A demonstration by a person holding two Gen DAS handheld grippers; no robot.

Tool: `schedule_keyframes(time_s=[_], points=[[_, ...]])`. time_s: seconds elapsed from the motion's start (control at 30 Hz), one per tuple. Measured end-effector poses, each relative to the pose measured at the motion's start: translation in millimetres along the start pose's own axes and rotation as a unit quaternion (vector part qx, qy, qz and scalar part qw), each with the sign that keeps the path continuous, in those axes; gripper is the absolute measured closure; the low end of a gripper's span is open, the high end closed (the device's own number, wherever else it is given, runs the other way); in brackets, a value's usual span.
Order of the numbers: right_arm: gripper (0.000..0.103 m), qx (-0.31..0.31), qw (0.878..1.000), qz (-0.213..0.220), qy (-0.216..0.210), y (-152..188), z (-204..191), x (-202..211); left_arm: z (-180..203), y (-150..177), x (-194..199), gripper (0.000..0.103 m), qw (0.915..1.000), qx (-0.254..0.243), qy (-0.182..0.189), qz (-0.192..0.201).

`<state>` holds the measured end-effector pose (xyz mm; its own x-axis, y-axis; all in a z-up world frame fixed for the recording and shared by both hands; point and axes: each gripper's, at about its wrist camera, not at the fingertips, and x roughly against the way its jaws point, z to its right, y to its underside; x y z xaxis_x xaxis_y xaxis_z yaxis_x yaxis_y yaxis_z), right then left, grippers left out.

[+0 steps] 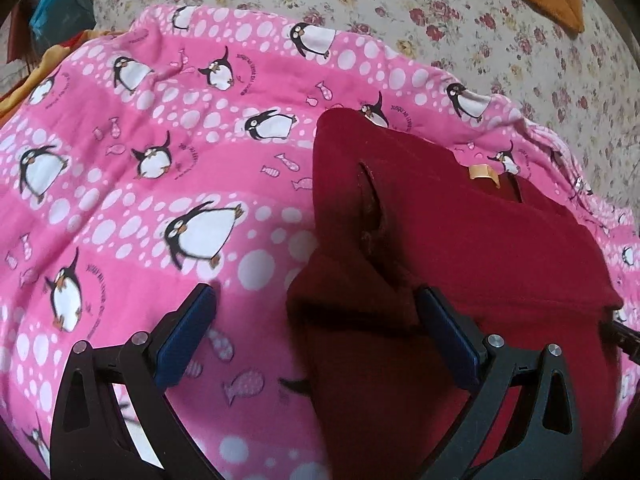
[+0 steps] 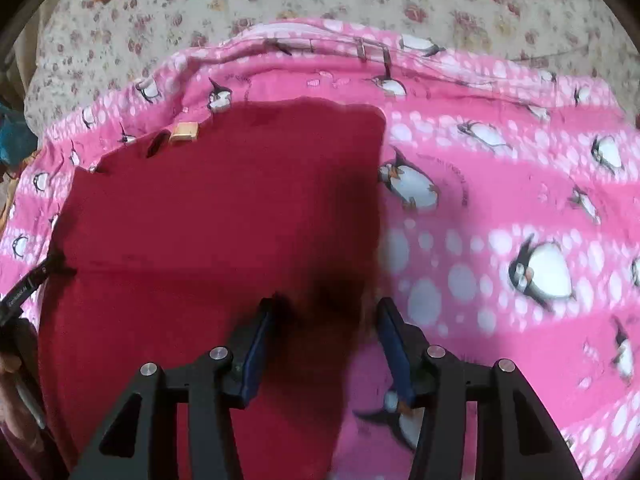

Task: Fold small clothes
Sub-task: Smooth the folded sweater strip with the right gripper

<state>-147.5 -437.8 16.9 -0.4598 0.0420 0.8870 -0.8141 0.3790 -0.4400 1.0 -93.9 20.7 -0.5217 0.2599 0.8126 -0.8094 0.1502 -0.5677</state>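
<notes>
Red garment (image 2: 208, 232) lies spread flat on a pink penguin blanket (image 2: 500, 208) over a flowered bed (image 2: 160, 20), ready for folding. Left gripper (image 1: 316, 300) and right gripper (image 2: 324, 312) hover with fingers apart, straddling its edge, grasping nothing.

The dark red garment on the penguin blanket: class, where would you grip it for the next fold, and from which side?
Grip the dark red garment at its free side edge, the one between the open right gripper. Come from the bare penguin blanket side, fingers angled down. That edge looks straight, lies flat, and probably lifts cleanly over the rest.
</notes>
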Motion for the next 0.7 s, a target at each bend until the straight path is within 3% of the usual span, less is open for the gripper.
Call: schedule_keyframes(time_s=[0.13, 0.2, 0.47, 0.6, 0.7], points=[[0.050, -0.013, 0.998, 0.039, -0.037, 16.3, 4.0, 39.7, -1.7, 9.2, 19.4, 0.001, 0.9994, 0.011, 0.030, 0.011], [0.040, -0.016, 0.998, 0.038, -0.040, 28.4, 7.1, 49.9, -0.6, 15.8, 30.1, 0.001, 0.9992, 0.004, 0.037, 0.011], [0.039, -0.008, 0.998, 0.026, -0.056, 98.3, 14.7, 72.9, -16.8, 62.1, 72.1, 0.001, 0.9988, -0.014, 0.047, 0.001], [0.038, 0.007, 0.997, 0.031, -0.077, 119.6, 6.8, 81.3, -33.1, 100.0, 82.0, 0.001, 0.9972, 0.029, 0.065, -0.020], [0.036, 0.018, 0.996, 0.042, -0.079, 128.1, -1.3, 86.7, -27.5, 115.1, 95.8, 0.001, 0.9975, 0.028, 0.061, -0.021]])
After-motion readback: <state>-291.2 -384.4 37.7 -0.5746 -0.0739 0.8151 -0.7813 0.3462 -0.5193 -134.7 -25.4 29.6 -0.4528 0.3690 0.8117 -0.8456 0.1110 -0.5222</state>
